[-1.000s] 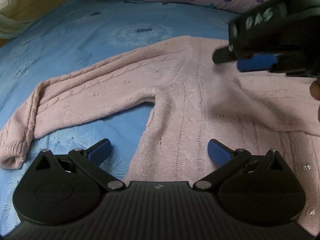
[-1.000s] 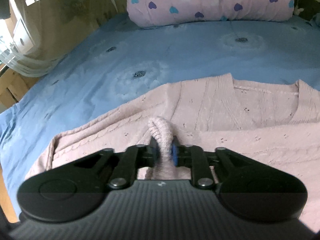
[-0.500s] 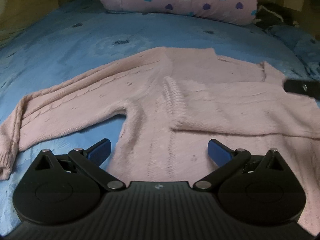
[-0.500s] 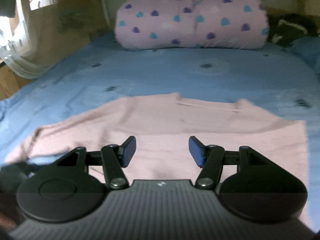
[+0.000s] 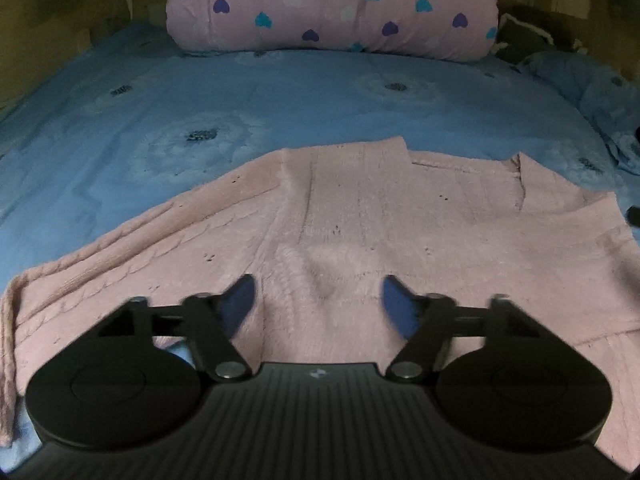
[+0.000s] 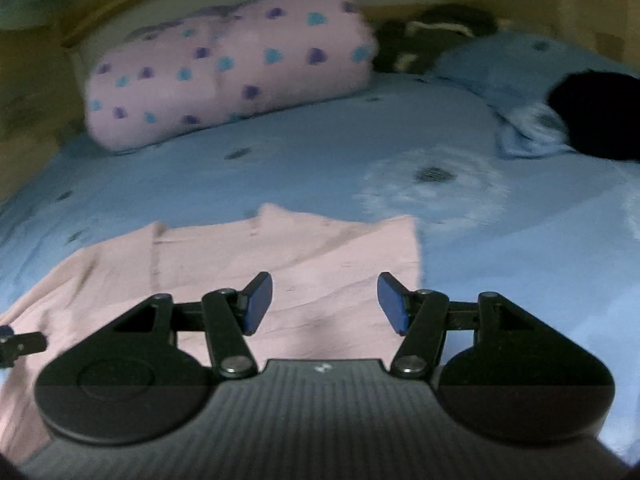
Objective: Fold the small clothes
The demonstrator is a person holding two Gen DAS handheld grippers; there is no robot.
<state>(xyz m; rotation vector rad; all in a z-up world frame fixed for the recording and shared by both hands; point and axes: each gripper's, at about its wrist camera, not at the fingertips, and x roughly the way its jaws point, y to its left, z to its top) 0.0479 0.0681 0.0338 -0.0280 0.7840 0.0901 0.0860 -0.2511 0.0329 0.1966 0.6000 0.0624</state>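
A pink knitted cardigan (image 5: 380,216) lies flat on the blue bed sheet (image 5: 160,112). Its right sleeve is folded across the body, with the cuff (image 5: 320,268) lying between the left fingers. Its left sleeve (image 5: 100,264) stretches out to the left. My left gripper (image 5: 318,304) is open and empty, low over the cardigan's middle. My right gripper (image 6: 325,302) is open and empty over the cardigan's right edge (image 6: 304,256). The view is blurred.
A rolled pink quilt with hearts (image 5: 332,8) lies at the head of the bed, also in the right wrist view (image 6: 224,72). A blue pillow (image 6: 520,80) and a dark object (image 6: 596,116) lie at the far right.
My right gripper let go of the sleeve cuff on the cardigan's body and moved right. My left gripper moved forward over the cardigan and its jaws narrowed a little.
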